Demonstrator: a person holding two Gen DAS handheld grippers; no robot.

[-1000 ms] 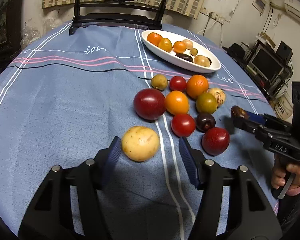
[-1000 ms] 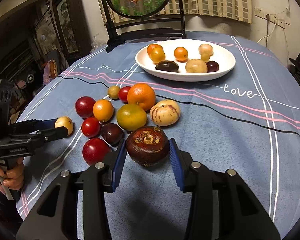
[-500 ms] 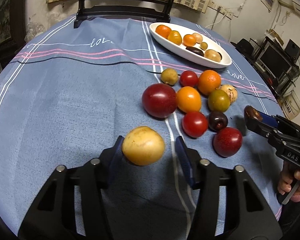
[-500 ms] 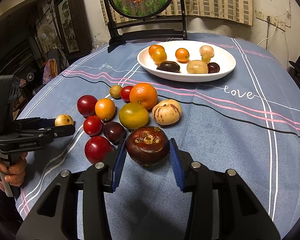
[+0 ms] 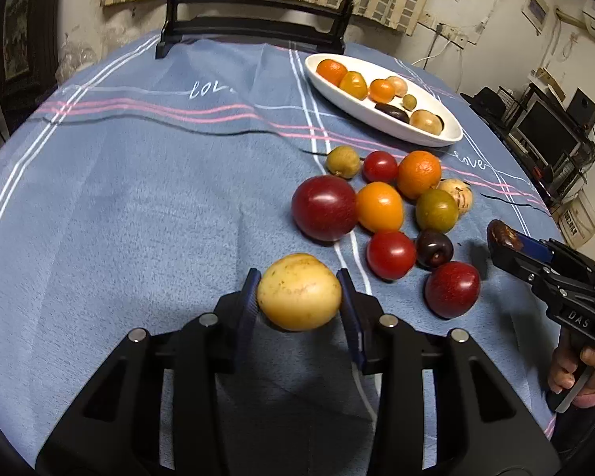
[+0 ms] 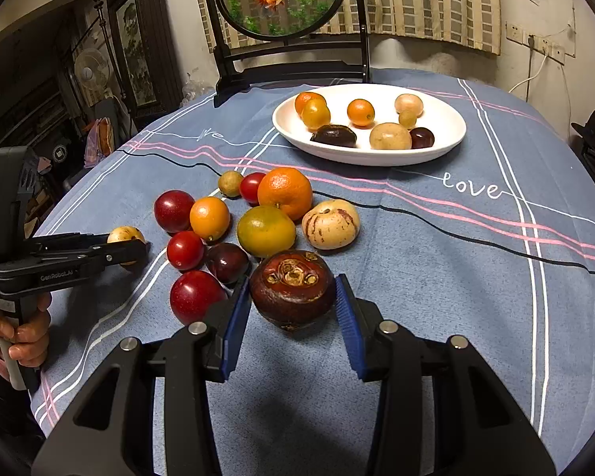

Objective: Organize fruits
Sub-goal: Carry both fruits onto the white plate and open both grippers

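L gripper (image 5: 299,291) jaws just closing, now clamped on yellow fruit (image 5: 299,291) centred betw pads; R gripper (image 6: 293,297) clenched on brown fruit (image 6: 292,287); lift both straight up, clear the pile ahead, to plate (image 6: 452,141) w/o squeezing harder.

The blue tablecloth (image 6: 436,238) carries the white script word "love" (image 6: 471,187), repeated near the plate in the left wrist view. The left hand-held gripper (image 6: 131,252) reads "GenRobot.AI" on its side. The right hand-held gripper (image 5: 503,240) shows "DAS".
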